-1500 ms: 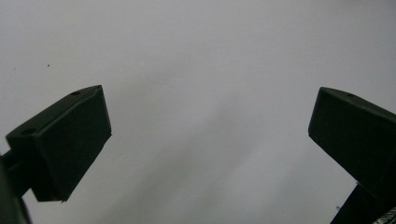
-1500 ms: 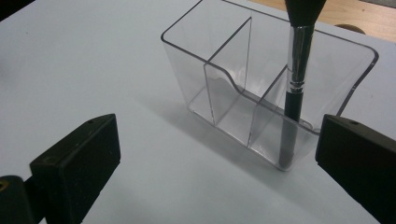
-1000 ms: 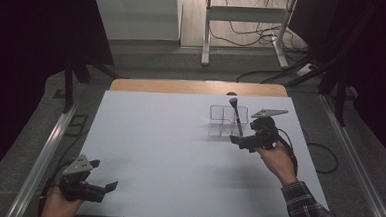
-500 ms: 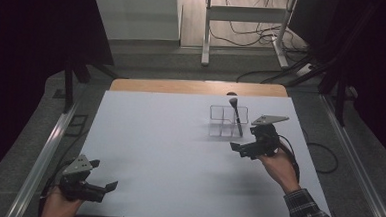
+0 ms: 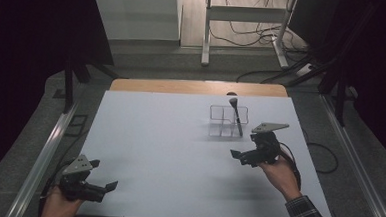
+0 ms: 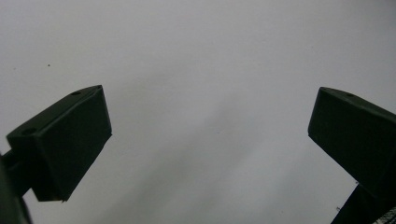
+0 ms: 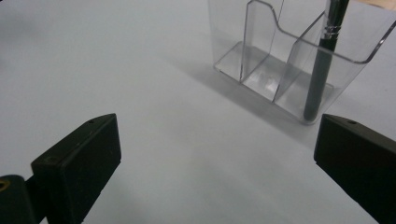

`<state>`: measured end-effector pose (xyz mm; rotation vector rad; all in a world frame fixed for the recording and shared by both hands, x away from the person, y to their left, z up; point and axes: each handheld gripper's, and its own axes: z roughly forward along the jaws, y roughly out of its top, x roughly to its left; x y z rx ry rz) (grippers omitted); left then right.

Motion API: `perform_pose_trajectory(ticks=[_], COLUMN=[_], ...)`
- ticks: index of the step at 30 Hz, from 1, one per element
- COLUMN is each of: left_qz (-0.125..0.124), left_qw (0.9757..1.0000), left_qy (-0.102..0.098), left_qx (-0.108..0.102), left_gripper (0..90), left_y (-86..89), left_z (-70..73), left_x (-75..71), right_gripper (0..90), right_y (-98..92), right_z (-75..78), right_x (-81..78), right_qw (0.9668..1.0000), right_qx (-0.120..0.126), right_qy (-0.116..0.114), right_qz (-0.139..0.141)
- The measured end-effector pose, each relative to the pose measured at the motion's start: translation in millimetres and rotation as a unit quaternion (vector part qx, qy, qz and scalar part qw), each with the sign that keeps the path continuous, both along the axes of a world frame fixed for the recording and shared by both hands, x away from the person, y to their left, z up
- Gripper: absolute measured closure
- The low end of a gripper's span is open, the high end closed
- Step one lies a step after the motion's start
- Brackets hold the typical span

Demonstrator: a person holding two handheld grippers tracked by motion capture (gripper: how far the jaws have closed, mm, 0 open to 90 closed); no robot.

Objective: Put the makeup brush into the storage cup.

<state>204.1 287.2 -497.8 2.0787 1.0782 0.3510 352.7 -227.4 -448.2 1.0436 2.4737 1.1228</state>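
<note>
Our right gripper (image 5: 239, 155) gapes wide near the clear organizer (image 7: 280, 70) (makeup brush (image 7: 322, 65) inside). We could topple it — it's light. Left gripper (image 5: 108, 186) gapes too.

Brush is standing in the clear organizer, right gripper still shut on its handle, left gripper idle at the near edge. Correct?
Not quite: the right gripper is open and clear of the brush, as the right gripper view shows. The brush does stand in the clear organizer, and the left gripper sits idle at the near edge.
</note>
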Motion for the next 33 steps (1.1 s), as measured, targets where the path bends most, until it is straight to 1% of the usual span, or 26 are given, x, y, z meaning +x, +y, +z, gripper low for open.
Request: perform_pose_trajectory(ticks=[9,14,17,20,30,33], left_qz=[0.002,0.002,0.002,0.002,0.004,0.004], left_qw=[1.0,1.0,1.0,1.0,1.0,1.0], left_qy=[-0.001,0.0,0.0,0.0,-0.001,-0.001], left_qx=[-0.001,-0.002,-0.002,-0.002,-0.002,-0.001], left_gripper=[0.0,0.0,0.0,0.0,0.0,0.0], left_y=[0.6,0.5,0.4,0.5,0.7,0.9], left_z=[0.2,0.1,0.1,0.1,0.3,0.2], left_x=[0.0,0.1,0.1,0.1,0.1,0.1], right_gripper=[0.8,0.9,0.8,0.8,0.9,0.9], right_y=[-2.6,-7.7,-10.6,-12.9,-17.0,-17.8], right_z=[-5.1,-5.1,-6.0,-6.9,-8.2,-8.3], right_x=[-9.9,-14.6,-17.1,-19.0,-25.6,-27.9], right_qw=[1.0,1.0,1.0,1.0,1.0,1.0], right_qx=[-0.007,-0.006,-0.002,-0.004,-0.001,-0.005], right_qy=[0.005,-0.007,-0.007,-0.009,-0.004,-0.004], right_qz=[0.001,-0.001,-0.001,0.0,-0.003,-0.002])
